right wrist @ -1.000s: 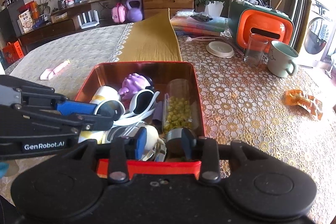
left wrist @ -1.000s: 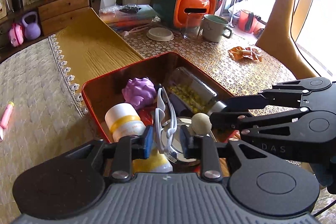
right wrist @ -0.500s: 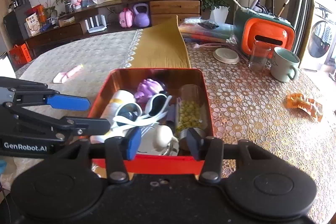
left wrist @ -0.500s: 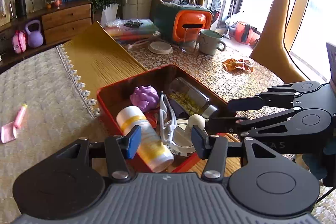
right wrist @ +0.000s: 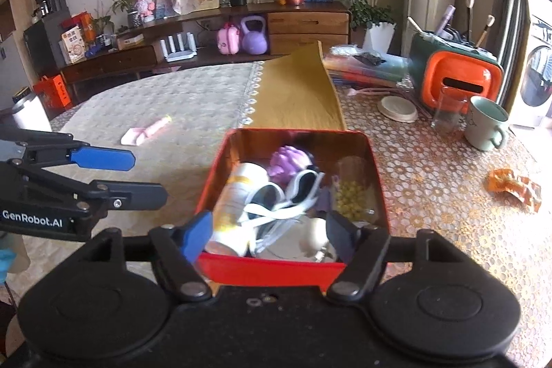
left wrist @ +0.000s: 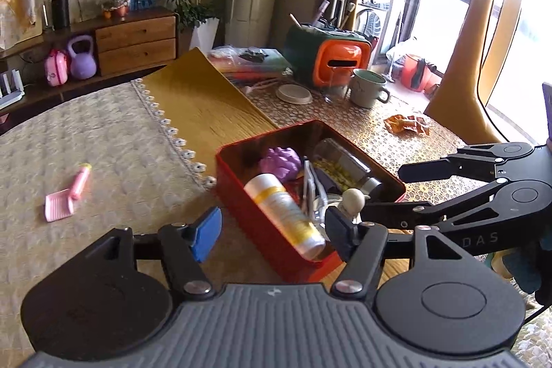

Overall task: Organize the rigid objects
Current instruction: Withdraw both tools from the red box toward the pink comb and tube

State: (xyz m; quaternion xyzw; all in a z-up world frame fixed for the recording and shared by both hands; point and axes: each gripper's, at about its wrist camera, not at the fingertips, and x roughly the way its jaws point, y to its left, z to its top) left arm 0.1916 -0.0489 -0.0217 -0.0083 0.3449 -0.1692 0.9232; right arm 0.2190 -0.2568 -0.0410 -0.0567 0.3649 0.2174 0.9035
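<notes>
Sunlit and cluttered, the room has a wooden sideboard along the far wall and a round surface (left wrist: 103, 140) under a cream crocheted cloth, a lace-patterned cover on the window side. On it sits a red tin box (right wrist: 293, 271), just ahead of both my claws and below them.

My left claw (left wrist: 272, 230) has just been opening; its jaws stand wide with nothing pressed between the pads, the box's near corner showing in the gap. My right claw (right wrist: 269, 235) has also just been opening and gapes wide over the box's near wall, gripping nothing.

Inside the box lie a white bottle with a yellow band (left wrist: 283, 202), a purple ridged toy (left wrist: 279, 161), white goggles (right wrist: 286, 195), a glass jar of yellow beads (right wrist: 352, 192) on its side, and a small pale wooden knob (left wrist: 353, 197) at the near end, beside my right claw's fingertip (left wrist: 379, 209).

Well apart on the cloth lies a pink toy dustpan (left wrist: 65, 199). Near the far edge stand a mug (right wrist: 486, 123), a drinking glass (right wrist: 448, 109) and an orange-fronted case (right wrist: 459, 81).
</notes>
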